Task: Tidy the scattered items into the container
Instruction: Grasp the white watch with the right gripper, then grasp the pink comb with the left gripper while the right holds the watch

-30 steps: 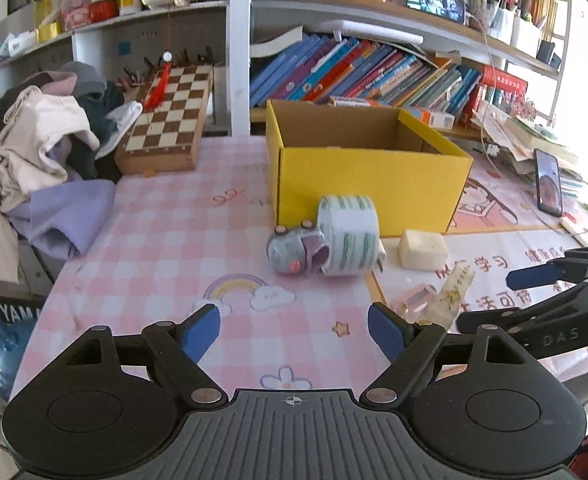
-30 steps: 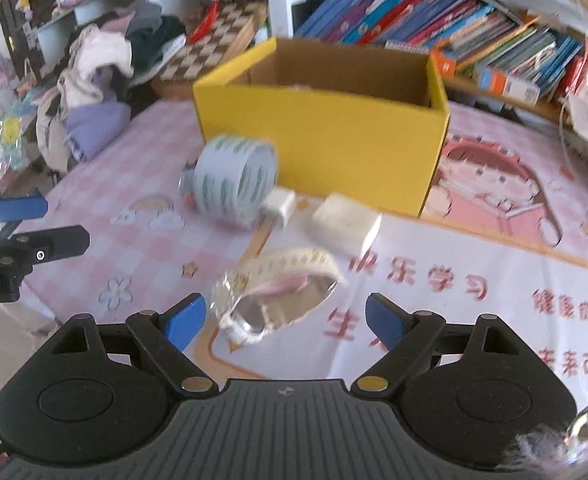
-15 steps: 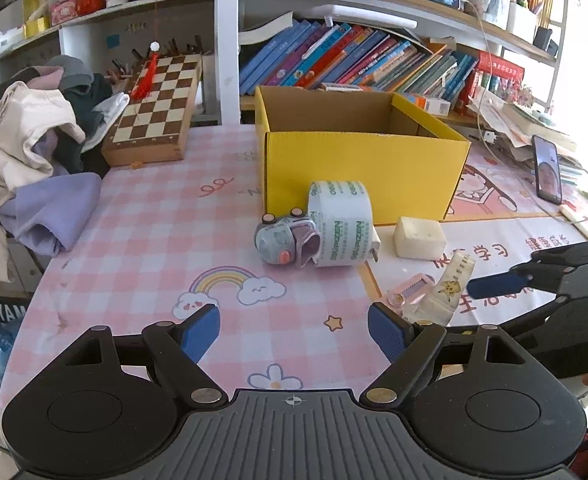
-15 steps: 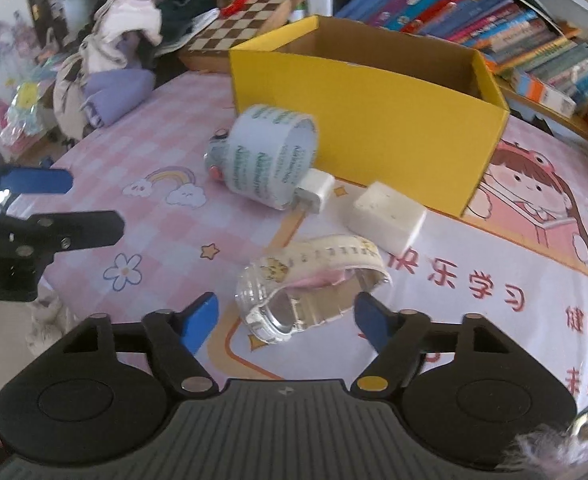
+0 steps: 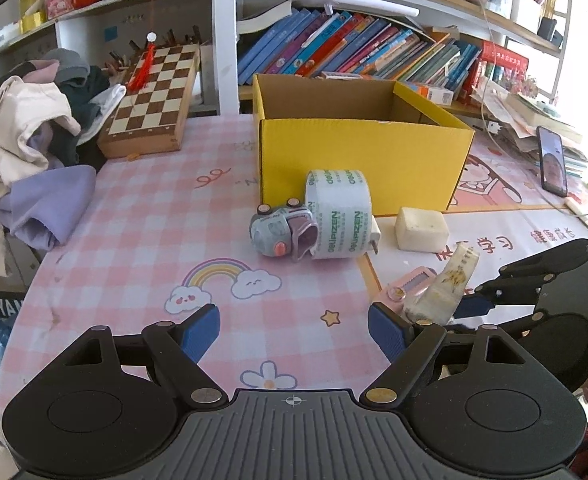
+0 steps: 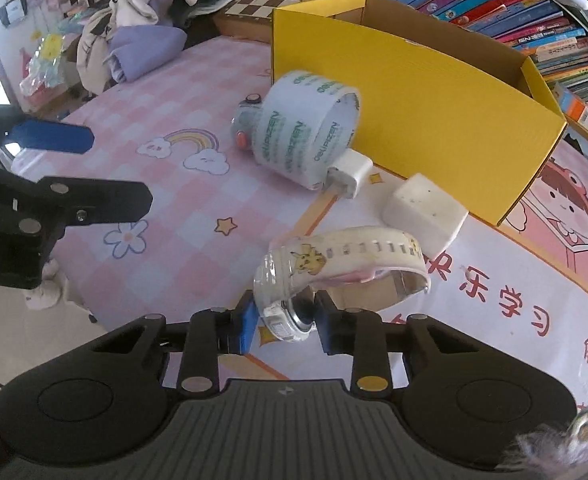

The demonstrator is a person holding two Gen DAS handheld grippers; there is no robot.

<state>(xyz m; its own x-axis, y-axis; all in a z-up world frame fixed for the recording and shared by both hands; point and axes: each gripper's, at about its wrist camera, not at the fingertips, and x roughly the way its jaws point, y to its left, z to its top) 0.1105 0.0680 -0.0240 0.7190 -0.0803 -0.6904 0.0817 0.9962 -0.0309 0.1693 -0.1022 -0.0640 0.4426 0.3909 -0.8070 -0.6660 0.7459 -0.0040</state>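
A yellow cardboard box (image 5: 358,160) (image 6: 434,112) stands open on the pink table. In front of it lie a tape roll (image 5: 338,216) (image 6: 302,128), a grey toy car (image 5: 278,230) (image 6: 244,126), a white charger plug (image 6: 348,174) and a white block (image 5: 420,228) (image 6: 422,212). My right gripper (image 6: 284,322) is shut on a child's watch (image 6: 334,264) with a cream cartoon strap; it also shows in the left wrist view (image 5: 434,292). My left gripper (image 5: 294,328) is open and empty over the table's near edge.
A chessboard (image 5: 154,100) and a heap of clothes (image 5: 30,148) lie at the left. Bookshelves (image 5: 354,52) stand behind the box. A phone (image 5: 552,164) lies at the far right. The left gripper shows at the left of the right wrist view (image 6: 54,168).
My right gripper moved forward and closed on the watch, which was lying free between its open fingers before. The left gripper drew back slightly and stayed open.
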